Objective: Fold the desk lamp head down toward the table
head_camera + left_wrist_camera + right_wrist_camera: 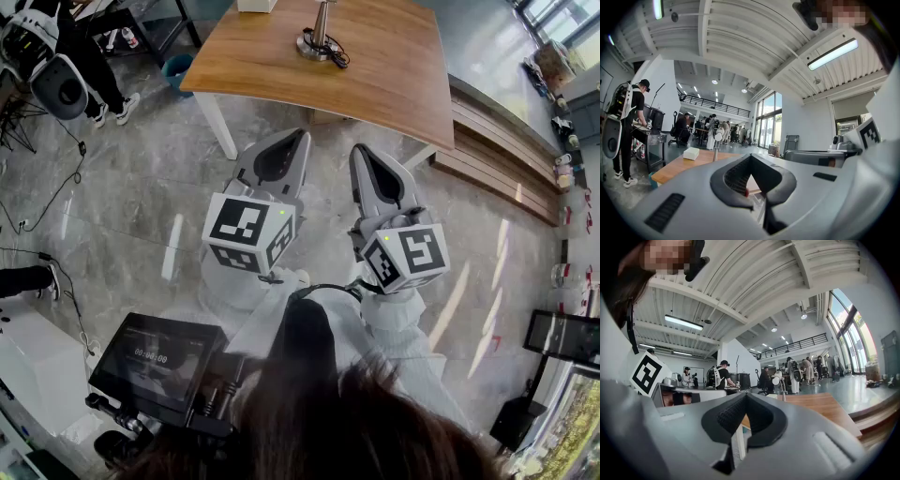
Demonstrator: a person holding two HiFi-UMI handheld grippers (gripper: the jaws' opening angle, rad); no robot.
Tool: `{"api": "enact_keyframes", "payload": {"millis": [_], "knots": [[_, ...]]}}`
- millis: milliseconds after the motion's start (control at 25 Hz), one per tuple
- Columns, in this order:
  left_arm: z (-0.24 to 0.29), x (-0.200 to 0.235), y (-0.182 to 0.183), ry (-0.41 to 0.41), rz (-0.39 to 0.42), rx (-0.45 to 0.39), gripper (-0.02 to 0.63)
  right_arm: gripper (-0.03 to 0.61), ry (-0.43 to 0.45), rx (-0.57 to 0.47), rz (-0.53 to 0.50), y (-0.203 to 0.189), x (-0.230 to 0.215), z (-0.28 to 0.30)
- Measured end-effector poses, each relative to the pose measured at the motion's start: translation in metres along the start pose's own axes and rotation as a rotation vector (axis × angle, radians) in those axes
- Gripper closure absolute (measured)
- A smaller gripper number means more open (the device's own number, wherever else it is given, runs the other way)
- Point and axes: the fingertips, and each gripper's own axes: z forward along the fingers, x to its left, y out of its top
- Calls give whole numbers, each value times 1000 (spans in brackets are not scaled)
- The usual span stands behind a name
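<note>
The desk lamp (pixel 319 39) stands on the far part of the wooden table (pixel 375 75); the head view shows only its round base, its lower stem and a dark cable. In the left gripper view the lamp (pixel 716 146) stands upright with its white head on top, and the right gripper view shows the lamp (pixel 779 383) the same way. My left gripper (pixel 296 139) and right gripper (pixel 362 152) are held side by side over the floor, short of the table's near edge. Both are shut, hold nothing and point level at the table.
A white box (pixel 691 153) lies on the table left of the lamp. A blue bin (pixel 175 67) stands by the table's left leg. A low wooden step (pixel 497 159) runs along the right. A screen (pixel 155 361) is at my lower left. People stand at desks (pixel 628 126) beyond.
</note>
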Motion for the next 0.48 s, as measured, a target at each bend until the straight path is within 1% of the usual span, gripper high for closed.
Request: {"api": "enact_keyframes", "payload": {"millis": [480], "knots": [[2,-3,3,3,7,6,614,578,-3,-5,10,3,-3,-1]]}}
